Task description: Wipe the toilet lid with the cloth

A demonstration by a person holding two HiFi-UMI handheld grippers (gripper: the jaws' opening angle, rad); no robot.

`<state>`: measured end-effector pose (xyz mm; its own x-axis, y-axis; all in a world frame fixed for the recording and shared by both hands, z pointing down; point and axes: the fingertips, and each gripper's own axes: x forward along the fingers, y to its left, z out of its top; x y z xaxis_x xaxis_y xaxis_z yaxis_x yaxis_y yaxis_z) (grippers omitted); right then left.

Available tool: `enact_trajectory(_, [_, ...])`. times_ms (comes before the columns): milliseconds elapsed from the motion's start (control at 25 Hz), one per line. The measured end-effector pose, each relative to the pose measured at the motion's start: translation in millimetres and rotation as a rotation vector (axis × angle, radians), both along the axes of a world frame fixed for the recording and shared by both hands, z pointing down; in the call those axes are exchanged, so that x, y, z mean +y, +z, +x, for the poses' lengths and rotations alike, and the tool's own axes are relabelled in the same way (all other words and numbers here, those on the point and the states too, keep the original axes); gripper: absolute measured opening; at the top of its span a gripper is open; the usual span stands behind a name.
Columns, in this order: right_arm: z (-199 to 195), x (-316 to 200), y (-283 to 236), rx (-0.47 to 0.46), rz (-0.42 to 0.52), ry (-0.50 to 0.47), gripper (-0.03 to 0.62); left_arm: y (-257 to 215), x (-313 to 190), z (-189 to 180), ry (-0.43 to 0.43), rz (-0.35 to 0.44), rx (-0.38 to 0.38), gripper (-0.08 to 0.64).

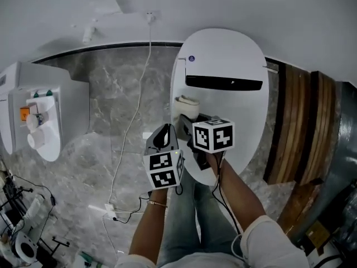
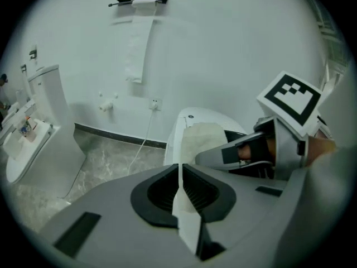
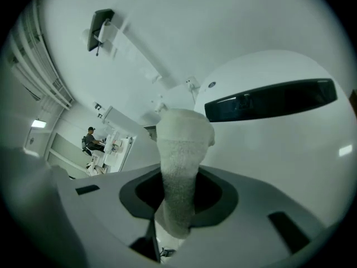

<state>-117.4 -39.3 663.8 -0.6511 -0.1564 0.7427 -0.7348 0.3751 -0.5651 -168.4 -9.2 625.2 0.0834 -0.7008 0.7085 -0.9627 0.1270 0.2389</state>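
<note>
Now: your right claw [image 3: 178, 200] is clamped on the bunched cloth [image 3: 183, 144], poised over the toilet lid [image 1: 223, 60] near its left edge. Your left claw [image 2: 181, 190] is pinched on a thin white strip [image 2: 185, 219]. Risk: a hard drag pulls the cloth free and plastic scrapes the lid. Only the left gripper view shows the strip.

Most of the toilet lid [image 1: 234, 54] lies bare toward its far and right edges; only a dark strip [image 1: 223, 82] crosses it. At its near left edge the right claw [image 1: 187, 116], clamped on the cloth [image 1: 187, 102], and the left claw [image 1: 165, 130], pinching a thin white strip [image 2: 187, 216], crowd just beside each other. Left of the lid, a cable [image 1: 134, 110] trails over open floor [image 1: 106, 94]; wooden slats [image 1: 301, 121] close off the right.
</note>
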Motion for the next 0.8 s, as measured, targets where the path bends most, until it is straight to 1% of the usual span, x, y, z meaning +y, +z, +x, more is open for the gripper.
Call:
enact_trajectory(80, [-14.8,-16.8,12.8,0.006,-0.024,0.0,0.103,6.1,-11.9,-13.2,-0.028,0.002,-0.018,0.036])
enact_trajectory(160, [-22.0,-27.1,23.9,0.006,-0.046,0.0,0.103,11.3,-21.1,-21.6,-0.039,0.003,-0.02,0.035])
enact_trajectory(280, [-16.9,-37.7,33.6,0.008,-0.066,0.01,0.103,19.2,-35.7,-22.4,-0.022,-0.001,-0.007,0.035])
enact_trajectory(360, [-3.6,-43.1,33.9,0.001,-0.069,0.034,0.103,24.0,-45.9,-14.8,0.002,-0.01,0.0,0.035])
enact_trajectory(440, [19.4,-48.8,32.5,0.013,-0.058,0.066,0.103,27.3,-56.0,1.8,0.035,-0.022,0.015,0.035])
enact_trajectory(560, [69.4,-60.3,30.5,0.051,-0.038,0.122,0.103,29.1,-72.2,42.7,0.112,-0.035,0.036,0.035])
enact_trajectory(680, [134.6,-72.2,30.5,0.115,-0.014,0.186,0.103,30.8,-87.4,94.4,0.199,-0.039,0.052,0.035])
enact_trajectory(800, [205.2,-80.2,31.5,0.186,0.001,0.267,0.103,33.3,-97.9,146.2,0.274,-0.047,0.089,0.035])
